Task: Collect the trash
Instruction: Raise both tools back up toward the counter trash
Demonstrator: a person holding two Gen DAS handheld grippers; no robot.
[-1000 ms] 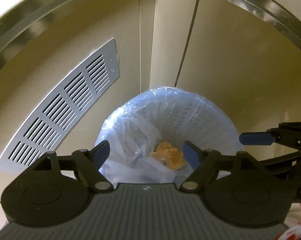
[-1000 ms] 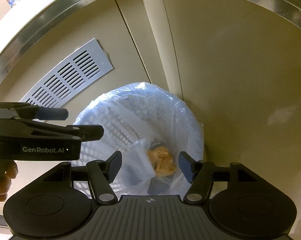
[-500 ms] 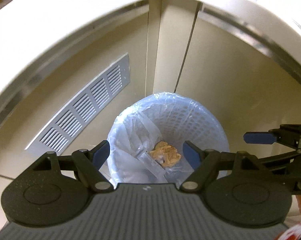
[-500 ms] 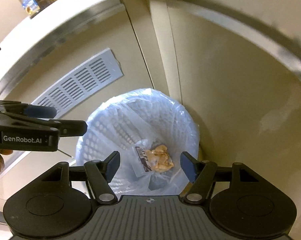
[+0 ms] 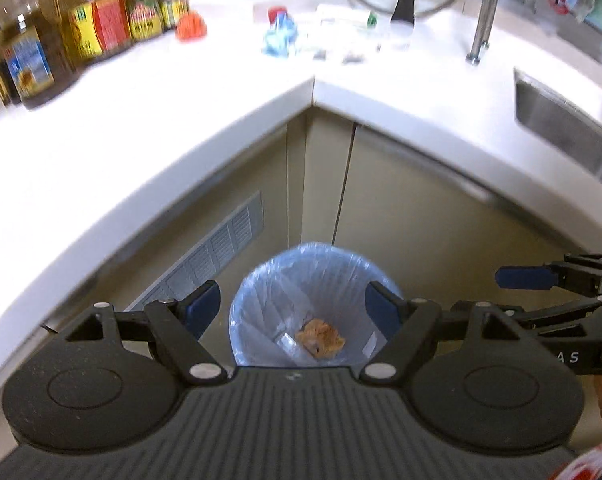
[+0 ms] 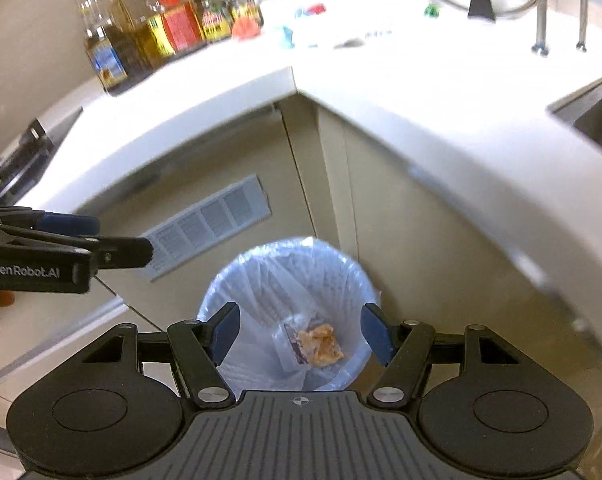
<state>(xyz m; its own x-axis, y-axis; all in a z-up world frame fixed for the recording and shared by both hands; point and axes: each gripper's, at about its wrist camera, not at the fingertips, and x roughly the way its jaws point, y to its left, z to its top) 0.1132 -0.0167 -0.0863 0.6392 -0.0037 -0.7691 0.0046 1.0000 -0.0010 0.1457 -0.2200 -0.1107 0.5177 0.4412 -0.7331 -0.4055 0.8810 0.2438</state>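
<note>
Both my grippers, left [image 5: 293, 312] and right [image 6: 299, 334], apart, empty over bin [image 5: 315, 304]; crumpled wad [image 5: 320, 338] binned. Next: fetch far-counter blue wrapper [image 5: 279, 36].

Thin translucent plastic liner [image 5: 261, 304], glossy white counter [image 5: 149, 128], brushed-metal sink [image 5: 561, 128].

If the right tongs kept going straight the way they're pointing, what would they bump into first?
Probably the trash bin on the floor. The right tongs are open and empty, aimed down into its bag, where a crumpled brown scrap lies. Nothing shows in between, though how far down the bin sits is hard to judge.
</note>
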